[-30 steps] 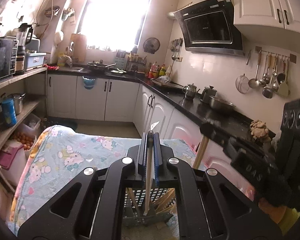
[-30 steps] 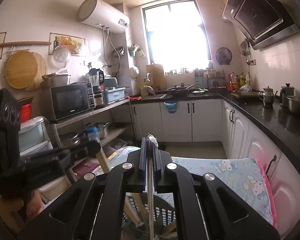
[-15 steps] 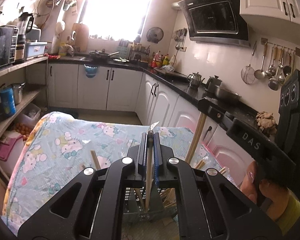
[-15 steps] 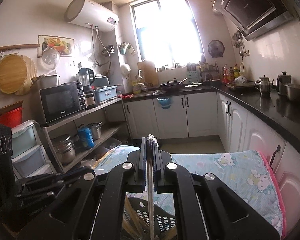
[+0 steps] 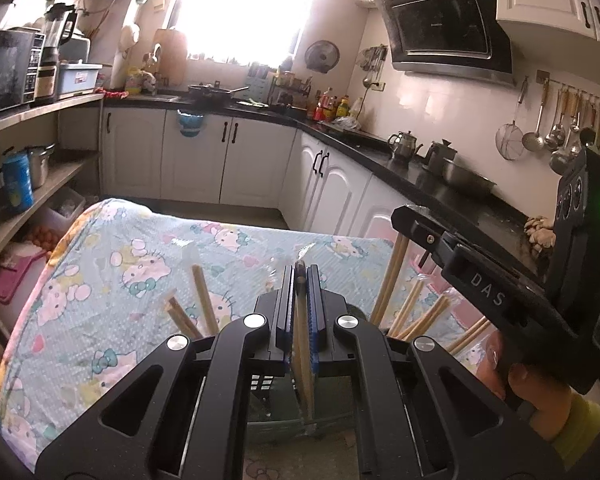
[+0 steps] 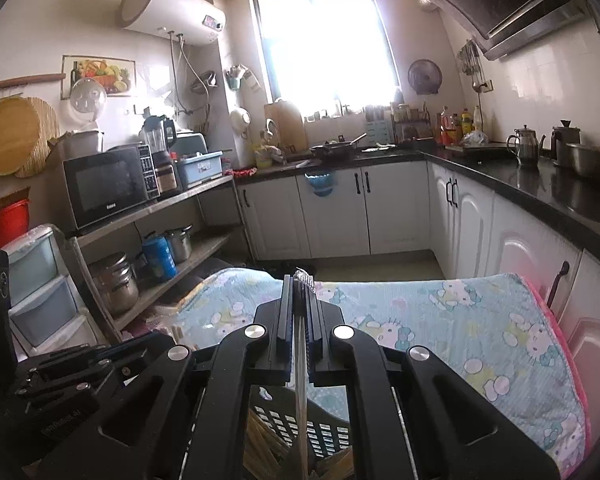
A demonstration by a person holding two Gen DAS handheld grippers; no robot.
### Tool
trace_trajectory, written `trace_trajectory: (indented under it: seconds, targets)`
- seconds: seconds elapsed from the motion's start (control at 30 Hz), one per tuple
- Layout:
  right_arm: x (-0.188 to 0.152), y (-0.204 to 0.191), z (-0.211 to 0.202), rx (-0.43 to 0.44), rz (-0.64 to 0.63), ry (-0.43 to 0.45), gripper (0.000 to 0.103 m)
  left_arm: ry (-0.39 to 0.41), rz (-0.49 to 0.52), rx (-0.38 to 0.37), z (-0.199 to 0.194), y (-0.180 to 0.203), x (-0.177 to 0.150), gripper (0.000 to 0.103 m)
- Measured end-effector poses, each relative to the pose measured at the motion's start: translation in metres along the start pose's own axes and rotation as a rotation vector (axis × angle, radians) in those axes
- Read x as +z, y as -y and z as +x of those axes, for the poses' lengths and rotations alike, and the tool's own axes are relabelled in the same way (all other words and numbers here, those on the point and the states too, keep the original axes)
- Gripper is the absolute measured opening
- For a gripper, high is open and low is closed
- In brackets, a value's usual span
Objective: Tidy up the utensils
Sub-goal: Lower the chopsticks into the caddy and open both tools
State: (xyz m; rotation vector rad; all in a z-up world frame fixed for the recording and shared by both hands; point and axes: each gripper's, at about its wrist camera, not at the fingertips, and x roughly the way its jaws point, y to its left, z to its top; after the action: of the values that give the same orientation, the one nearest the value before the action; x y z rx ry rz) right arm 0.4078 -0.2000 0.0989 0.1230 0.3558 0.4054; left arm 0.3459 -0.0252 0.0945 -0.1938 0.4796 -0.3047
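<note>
Left claw (image 5: pixel 300 280) pinched narrowly together, right claw (image 6: pixel 299 284) likewise, both pointing forward, side by side

Both grippers are matte black with silver screws; left gripper (image 5: pixel 300 312) has blue pads, right gripper (image 6: pixel 299 320) likewise; yellow sleeve (image 5: pixel 576 424) behind.

microwave (image 6: pixel 107 185), water heater (image 6: pixel 172 10), range hood (image 5: pixel 446 34), kettle (image 6: pixel 525 146), patterned cloth (image 5: pixel 140 268)
</note>
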Motion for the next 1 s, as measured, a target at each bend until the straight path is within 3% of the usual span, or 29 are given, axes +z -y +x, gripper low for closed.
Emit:
trace_trajectory:
  seconds: [0.5,1.0]
  targets:
    - [-0.023,-0.003,0.009,0.015,-0.033,-0.036,0.005,-0.014,-0.004,0.015,0.009,-0.003,-0.009,0.002]
    - [-0.021,0.001,-0.002,0.025,-0.015,-0.125,0.006,-0.051,-0.012,0.018,0.004,-0.005,-0.012,0.002]
